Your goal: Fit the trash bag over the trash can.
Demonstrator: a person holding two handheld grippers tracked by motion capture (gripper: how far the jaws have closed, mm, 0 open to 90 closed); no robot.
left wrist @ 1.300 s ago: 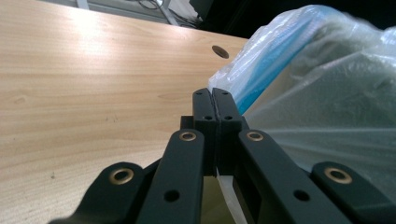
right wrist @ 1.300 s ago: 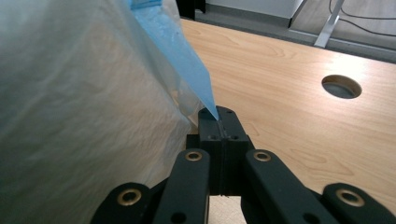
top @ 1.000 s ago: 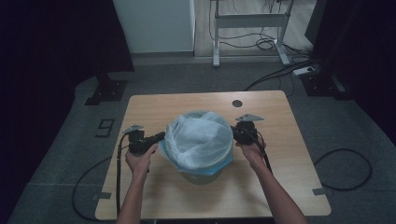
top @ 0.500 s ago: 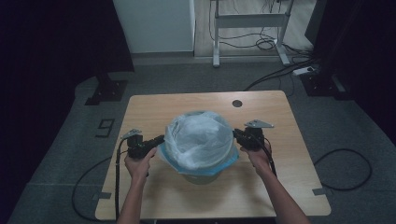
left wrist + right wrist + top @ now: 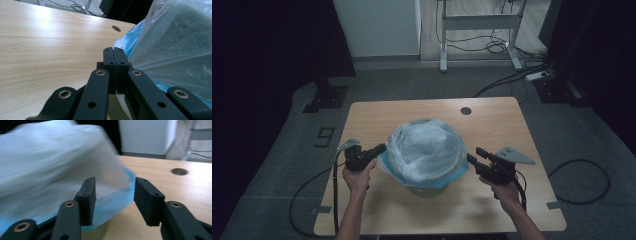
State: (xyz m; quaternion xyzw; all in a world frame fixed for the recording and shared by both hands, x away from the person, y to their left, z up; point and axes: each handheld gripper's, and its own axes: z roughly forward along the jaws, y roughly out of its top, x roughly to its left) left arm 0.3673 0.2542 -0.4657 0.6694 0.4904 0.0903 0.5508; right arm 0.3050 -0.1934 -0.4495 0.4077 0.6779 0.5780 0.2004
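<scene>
Bag: a thin see-through bag with a blue edge sits over a round bin in the middle of the wooden table.
Left tongs: the left gripper is pressed together, pinching the bag's edge at the bin's left side.
Right tongs: the right gripper has just been opening; its jaws stand apart, nothing pinched, just beside the bag's right side.
</scene>
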